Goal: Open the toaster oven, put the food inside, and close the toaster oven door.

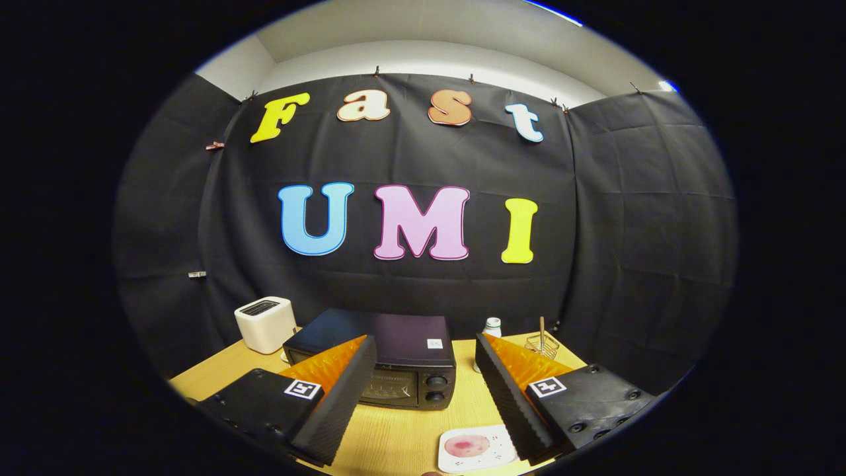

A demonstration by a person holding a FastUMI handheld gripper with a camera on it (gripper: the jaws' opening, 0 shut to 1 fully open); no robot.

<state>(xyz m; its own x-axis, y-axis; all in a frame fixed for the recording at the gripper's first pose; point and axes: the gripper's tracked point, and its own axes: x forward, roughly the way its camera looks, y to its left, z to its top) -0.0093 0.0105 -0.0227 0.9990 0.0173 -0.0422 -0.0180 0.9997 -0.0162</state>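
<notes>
While claw (423, 370) agape, toaster oven (390, 360) crosswise, door clawward.

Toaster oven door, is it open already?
No, the toaster oven door is shut flat against its front, just beyond the open gripper.

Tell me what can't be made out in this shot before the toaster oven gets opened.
- Black toaster oven, gripper view: the left finger of the open claw covers its door's left part, so the handle is unclear.
- White square plate with pink food: partly behind the right finger; food type too small to tell.
- Small white bottle: partly hidden, label too small.
- Wire holder with wooden stick: contents too small.
</notes>
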